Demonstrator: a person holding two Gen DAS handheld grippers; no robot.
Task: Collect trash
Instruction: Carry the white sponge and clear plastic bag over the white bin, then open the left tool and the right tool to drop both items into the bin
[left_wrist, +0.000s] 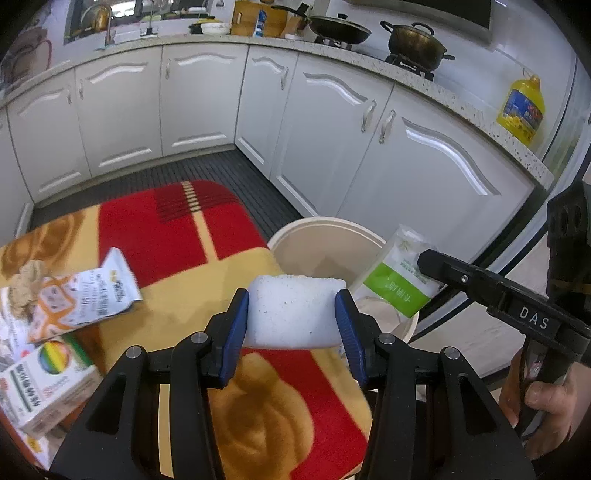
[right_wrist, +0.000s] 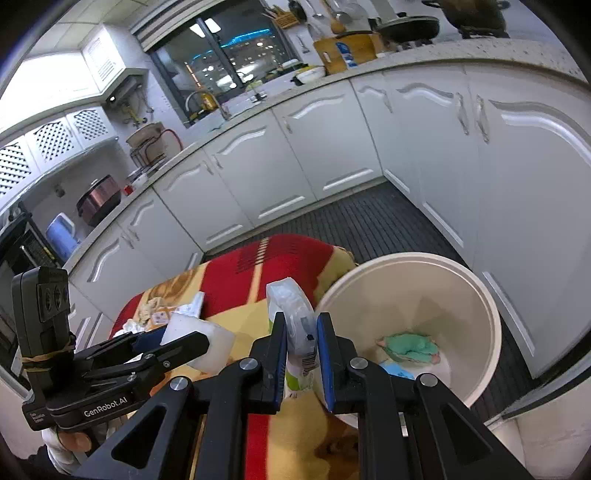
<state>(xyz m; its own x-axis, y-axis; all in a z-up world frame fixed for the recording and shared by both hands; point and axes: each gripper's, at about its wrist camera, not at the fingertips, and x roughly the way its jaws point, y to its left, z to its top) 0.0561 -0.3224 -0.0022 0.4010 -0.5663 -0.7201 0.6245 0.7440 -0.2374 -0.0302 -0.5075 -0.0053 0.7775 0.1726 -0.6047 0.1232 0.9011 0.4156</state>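
Kitchen, patterned cloth table (left_wrist: 177, 236) beside bin (right_wrist: 491, 321) | foam block (left_wrist: 291, 310): likely light, squashy; hold by flat sides | left gripper (left_wrist: 291, 317) clamped on it, wide, near bin rim | right gripper (right_wrist: 301, 350) nearly together, pinching thin crinkly packet (right_wrist: 295, 317) at bin edge | more wrappers (left_wrist: 74, 295) on table.

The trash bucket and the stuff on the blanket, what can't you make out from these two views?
- Bucket bottom: left wrist view, hidden by the foam block in the left tool.
- Blue item in the bucket: right wrist view, partly behind the right tool.
- Carton: left wrist view, cut by the edge, print unreadable.
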